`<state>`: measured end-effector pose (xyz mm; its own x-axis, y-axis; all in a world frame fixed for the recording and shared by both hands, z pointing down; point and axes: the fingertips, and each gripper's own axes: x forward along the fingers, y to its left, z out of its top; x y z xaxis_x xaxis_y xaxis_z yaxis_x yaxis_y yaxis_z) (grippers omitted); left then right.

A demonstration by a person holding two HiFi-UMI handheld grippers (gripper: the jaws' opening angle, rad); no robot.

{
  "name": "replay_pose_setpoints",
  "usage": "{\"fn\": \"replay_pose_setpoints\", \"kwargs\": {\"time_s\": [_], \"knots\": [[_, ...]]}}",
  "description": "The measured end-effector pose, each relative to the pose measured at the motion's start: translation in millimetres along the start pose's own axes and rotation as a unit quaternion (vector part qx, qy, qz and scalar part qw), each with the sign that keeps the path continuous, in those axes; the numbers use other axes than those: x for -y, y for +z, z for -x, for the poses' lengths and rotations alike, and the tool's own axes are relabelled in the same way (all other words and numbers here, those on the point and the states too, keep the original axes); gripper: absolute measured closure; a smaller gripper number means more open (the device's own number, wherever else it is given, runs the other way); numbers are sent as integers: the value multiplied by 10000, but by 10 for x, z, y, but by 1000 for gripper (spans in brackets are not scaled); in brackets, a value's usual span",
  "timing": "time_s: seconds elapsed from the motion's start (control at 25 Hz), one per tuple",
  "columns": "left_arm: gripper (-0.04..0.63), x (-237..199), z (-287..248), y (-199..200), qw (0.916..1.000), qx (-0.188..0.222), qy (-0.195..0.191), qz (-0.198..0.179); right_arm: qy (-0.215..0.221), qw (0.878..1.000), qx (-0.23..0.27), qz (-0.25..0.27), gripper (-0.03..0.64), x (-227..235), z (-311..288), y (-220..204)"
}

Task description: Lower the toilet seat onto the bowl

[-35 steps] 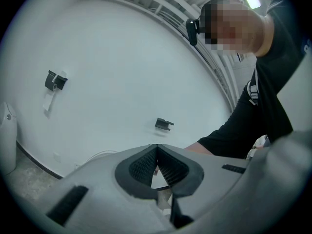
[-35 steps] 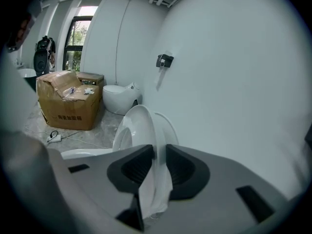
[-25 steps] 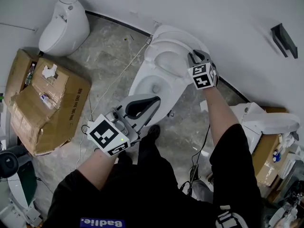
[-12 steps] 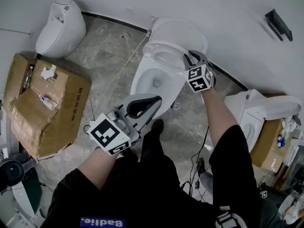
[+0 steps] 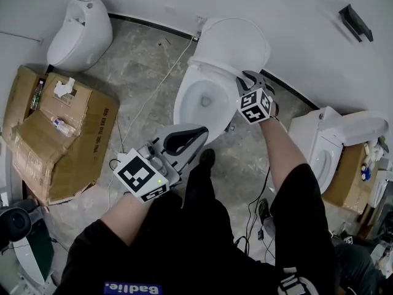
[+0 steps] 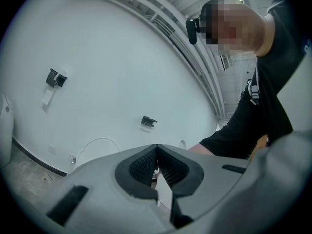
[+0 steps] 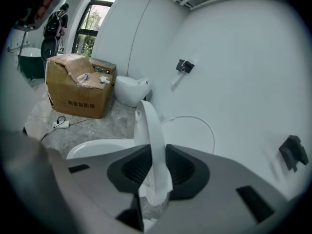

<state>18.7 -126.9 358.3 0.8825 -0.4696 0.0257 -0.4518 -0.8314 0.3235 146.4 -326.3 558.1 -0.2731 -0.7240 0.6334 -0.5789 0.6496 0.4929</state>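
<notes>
Head view, seat: the toilet seat [image 5: 236, 42] stands raised, leaning back toward the wall above the open bowl [image 5: 183, 106]. It is not yet down.
Head view, right side: the right tongs [image 5: 249, 82] reach the seat's right edge. That free side rim is probably the easiest place to pinch it and swing it.
Head view, left side: the left tongs [image 5: 187, 135] hang low over the floor close to the person's body, well apart from the toilet. That likely keeps them out of the seat's path.
Left gripper view, tongs: the pads meet at the tips with nothing between them. They point at bare wall and a small wall bracket [image 6: 148, 121], so this side looks idle.
Right gripper view, tongs: they are narrowed onto the thin white edge of the seat, which rises nearly upright between the pads – both pads touch it.
Right gripper view, bowl: its rim lies low and to the left of the clamped edge, so I judge most of the swing remains.
Grip, judged: the firm pinch looks meant to guide the seat down, not let it drop.
</notes>
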Motion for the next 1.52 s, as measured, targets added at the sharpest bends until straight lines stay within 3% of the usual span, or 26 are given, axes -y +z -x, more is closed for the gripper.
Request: {"fn": "replay_pose_setpoints", "kwargs": {"time_s": [0.4,0.72,1.04,1.52], "knots": [[580,320,655,-259,9995,-52,-305,-110,-129,9977,-442,499,520,-712,191,-125],[580,431,1047,-548,9990,-167,-408,35,13,9945,-726,754,514,-1295,281,-293],[580,618,814,-771,9986,-174,-449,221,202,9945,-599,839,502,-1677,284,-414],[580,736,515,-1229,9986,-165,-115,494,438,9908,-278,1247,485,-2371,238,-672]]}}
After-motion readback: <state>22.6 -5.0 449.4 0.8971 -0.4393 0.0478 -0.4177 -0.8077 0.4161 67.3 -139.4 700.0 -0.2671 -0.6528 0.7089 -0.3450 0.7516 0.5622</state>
